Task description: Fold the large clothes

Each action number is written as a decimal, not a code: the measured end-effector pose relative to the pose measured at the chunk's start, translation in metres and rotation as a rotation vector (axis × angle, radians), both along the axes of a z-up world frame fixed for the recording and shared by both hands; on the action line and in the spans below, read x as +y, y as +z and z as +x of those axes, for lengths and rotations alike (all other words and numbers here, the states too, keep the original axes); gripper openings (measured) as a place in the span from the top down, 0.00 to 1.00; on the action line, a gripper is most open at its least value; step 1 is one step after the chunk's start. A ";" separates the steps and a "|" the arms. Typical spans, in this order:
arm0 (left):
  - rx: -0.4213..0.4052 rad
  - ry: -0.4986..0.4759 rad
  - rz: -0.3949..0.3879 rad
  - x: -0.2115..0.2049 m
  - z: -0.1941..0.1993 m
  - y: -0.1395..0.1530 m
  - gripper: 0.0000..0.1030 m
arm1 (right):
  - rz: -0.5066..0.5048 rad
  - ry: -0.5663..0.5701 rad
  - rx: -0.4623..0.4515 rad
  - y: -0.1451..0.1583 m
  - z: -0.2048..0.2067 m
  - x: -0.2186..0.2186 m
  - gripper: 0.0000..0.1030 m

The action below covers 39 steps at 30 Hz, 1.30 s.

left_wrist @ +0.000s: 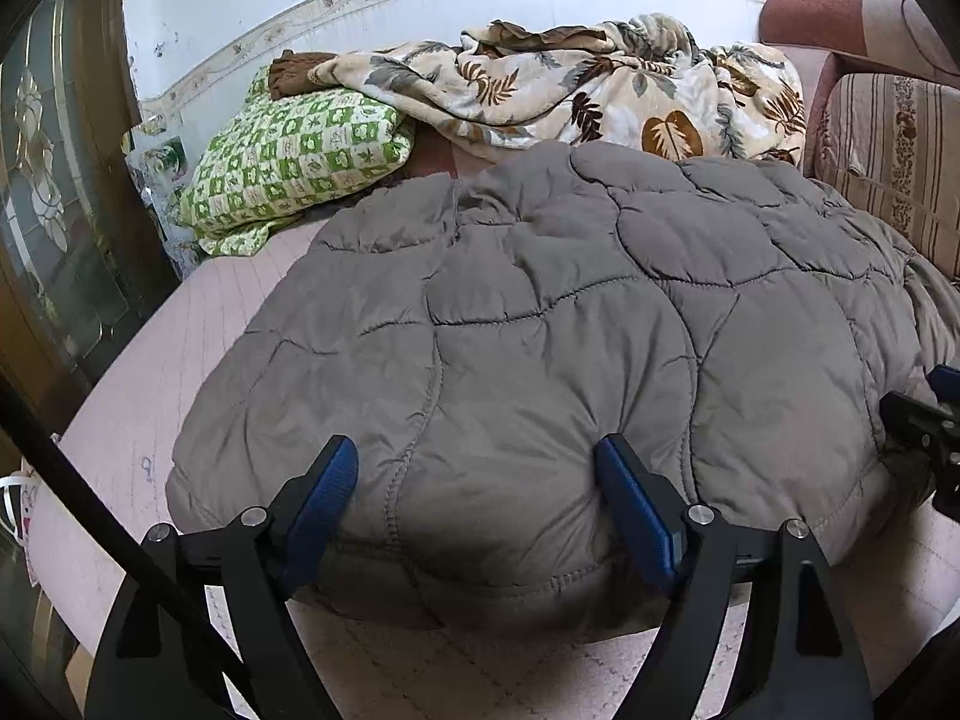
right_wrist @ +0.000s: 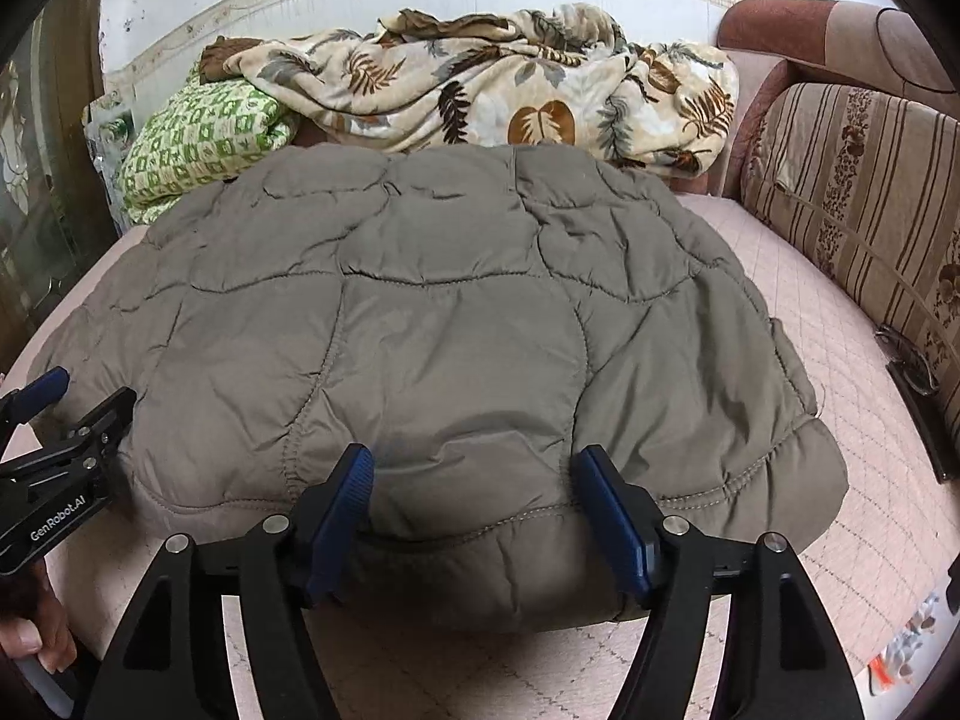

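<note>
A grey quilted jacket [left_wrist: 570, 312] [right_wrist: 450, 312] lies folded and flat on a pink bed cover [left_wrist: 150, 420] [right_wrist: 840, 312]. My left gripper [left_wrist: 474, 462] stands open at the jacket's near left edge, with the puffy fold bulging between its blue pads. My right gripper [right_wrist: 474, 468] stands open in the same way at the near right edge. The fabric rests on the bed and is not lifted. Each gripper shows at the edge of the other's view: the left gripper [right_wrist: 84, 396] and the right gripper [left_wrist: 921, 390]. A hand [right_wrist: 36, 630] holds the left one.
A leaf-print blanket [left_wrist: 570, 78] and a green checked pillow [left_wrist: 300, 156] are piled behind the jacket against the white wall. A striped cushioned backrest [left_wrist: 888, 168] [right_wrist: 852, 180] borders the bed on the right. A dark glass-panelled door [left_wrist: 54, 210] stands at the left.
</note>
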<state>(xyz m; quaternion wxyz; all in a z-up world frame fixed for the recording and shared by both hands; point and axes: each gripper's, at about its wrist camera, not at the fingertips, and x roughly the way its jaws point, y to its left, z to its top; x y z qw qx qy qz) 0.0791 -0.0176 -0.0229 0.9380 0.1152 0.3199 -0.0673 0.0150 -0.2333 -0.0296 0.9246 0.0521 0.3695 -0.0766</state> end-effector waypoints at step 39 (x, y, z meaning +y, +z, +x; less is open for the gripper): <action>0.068 -0.029 -0.129 0.018 0.001 0.003 0.20 | -0.017 -0.025 -0.048 0.012 -0.015 0.001 0.24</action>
